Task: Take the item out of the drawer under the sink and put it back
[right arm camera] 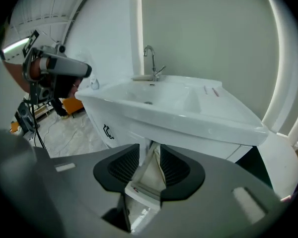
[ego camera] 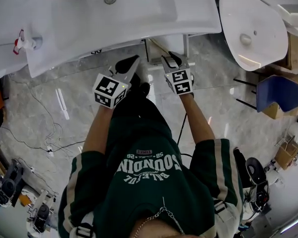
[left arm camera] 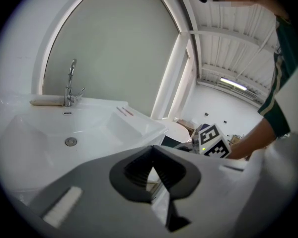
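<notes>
A person in a green shirt stands at a white sink and holds a gripper in each hand, seen from the head view: the left gripper and the right gripper hang side by side over the marble floor, both aimed at the cabinet below the sink's front edge, with a second white basin well apart at the right. From the left gripper view, the ribbed pads lean in until their tips seem to meet, closed on nothing, leaving only a narrow wedge of light behind them; beyond lie the sink bowl with its drain and the tap, and the right gripper's marker cube shows just to the right. From the right gripper view, the jaws stand apart and press on nothing. In the gap between them, lower down, shows what looks like the pulled-out drawer, white-rimmed with a pale beige inside; its contents cannot be made out from here. Above it juts the sink's front edge, with a black handle on the cabinet front at the left.
</notes>
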Demonstrator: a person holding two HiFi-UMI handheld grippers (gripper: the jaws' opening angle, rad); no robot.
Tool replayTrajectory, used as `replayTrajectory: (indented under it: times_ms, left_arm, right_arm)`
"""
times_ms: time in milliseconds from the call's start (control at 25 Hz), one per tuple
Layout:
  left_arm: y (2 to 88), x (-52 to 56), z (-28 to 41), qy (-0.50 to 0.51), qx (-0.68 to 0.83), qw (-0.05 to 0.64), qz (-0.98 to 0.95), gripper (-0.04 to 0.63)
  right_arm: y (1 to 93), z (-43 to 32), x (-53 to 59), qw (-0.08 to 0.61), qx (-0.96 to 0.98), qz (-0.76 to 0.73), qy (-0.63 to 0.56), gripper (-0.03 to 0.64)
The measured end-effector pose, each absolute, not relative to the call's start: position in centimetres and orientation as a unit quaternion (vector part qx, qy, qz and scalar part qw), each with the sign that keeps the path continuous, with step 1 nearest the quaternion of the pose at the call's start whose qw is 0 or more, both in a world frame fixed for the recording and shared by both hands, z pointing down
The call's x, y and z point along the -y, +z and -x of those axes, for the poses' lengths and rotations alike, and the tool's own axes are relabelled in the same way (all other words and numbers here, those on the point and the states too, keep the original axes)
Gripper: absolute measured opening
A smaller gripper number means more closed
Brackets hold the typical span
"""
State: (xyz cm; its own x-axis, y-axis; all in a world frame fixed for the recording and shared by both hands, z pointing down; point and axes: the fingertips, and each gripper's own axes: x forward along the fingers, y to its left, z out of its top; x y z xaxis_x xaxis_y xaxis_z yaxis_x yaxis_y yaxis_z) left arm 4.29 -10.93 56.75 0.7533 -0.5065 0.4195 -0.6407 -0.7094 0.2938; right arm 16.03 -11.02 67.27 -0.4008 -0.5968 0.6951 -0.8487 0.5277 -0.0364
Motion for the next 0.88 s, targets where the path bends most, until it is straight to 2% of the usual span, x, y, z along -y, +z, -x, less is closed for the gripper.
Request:
replayTrajectory:
  times_ms: [360, 880]
  left_arm:
    - [58.9, 10.9, -4.2, 0.164, 0.317, 0.230, -0.905, 0.051]
    - [62.8, 11.0, -2.7, 0.178, 0.330, 0.257, -0.891, 0.051]
  right_arm:
    - [76.0, -16.6, 13.0, 0.399, 0.797, -0.405, 0.202, 0.185]
    - [86.0, -18.0, 14.6, 0.522, 0.760, -0.339, 0.187, 0.190]
